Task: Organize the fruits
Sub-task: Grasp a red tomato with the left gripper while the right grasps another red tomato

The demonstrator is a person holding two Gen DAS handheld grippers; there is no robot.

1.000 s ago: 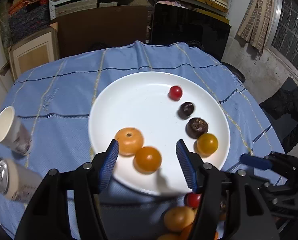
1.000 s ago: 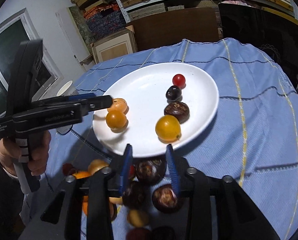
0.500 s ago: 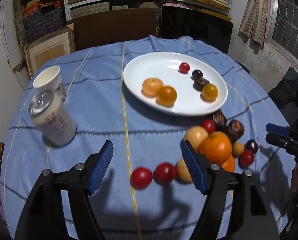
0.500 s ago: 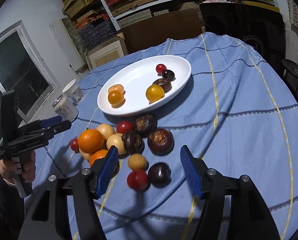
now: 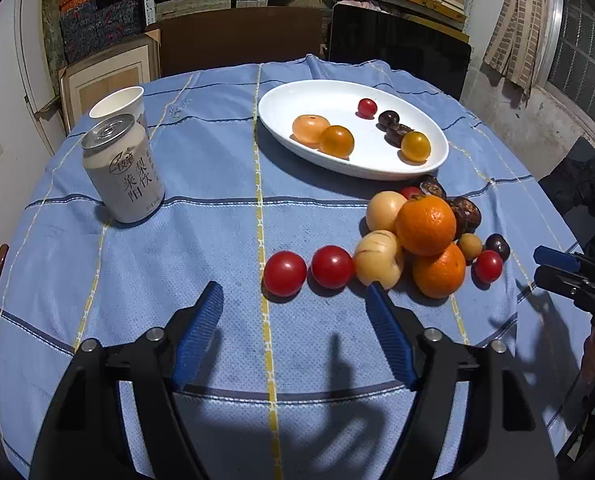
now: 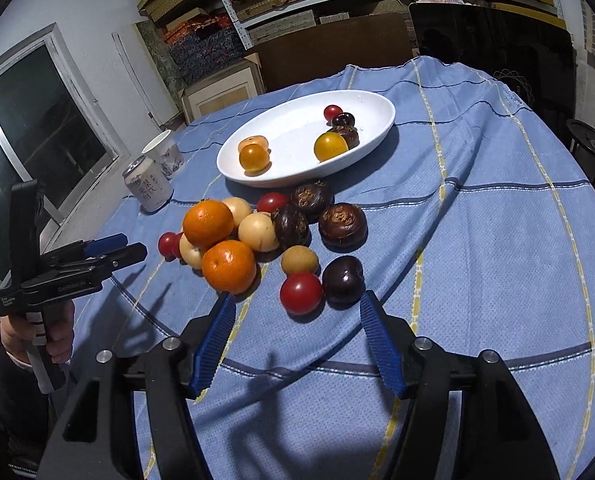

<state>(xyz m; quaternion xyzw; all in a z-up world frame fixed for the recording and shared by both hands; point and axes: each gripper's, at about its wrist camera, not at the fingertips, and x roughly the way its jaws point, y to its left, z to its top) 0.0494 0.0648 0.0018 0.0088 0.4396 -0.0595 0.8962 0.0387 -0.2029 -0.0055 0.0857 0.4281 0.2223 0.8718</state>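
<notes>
Jaws first: the left gripper [image 5: 295,300] is spreading its blue pads wider with nothing between them, hanging tilted down over bare cloth just short of the nearest red tomato [image 5: 284,273]. The right gripper [image 6: 295,312] also stands apart and empty, angled down at the near edge of the heap, where a second red tomato [image 6: 301,293] and a dark plum [image 6: 343,279] sit just ahead of its tips.

The loose fruit lies in a tight cluster on the blue tablecloth [image 5: 177,240] — two oranges [image 5: 426,225], pale round fruits and dark brown ones touching one another. Beyond it the white plate [image 5: 281,110] already carries six small pieces. A can [image 5: 123,168] and a paper cup [image 5: 117,102] stand well off to the left.

To my eye the step in hand is choosing the next piece. The outliers look the sensible picks: each tomato has clear cloth on at least one side, so the pads can straddle it without nudging the pile. Round, smooth fruit will likely roll, so I'd come down squarely over the middle and close gently — tomatoes bruise
</notes>
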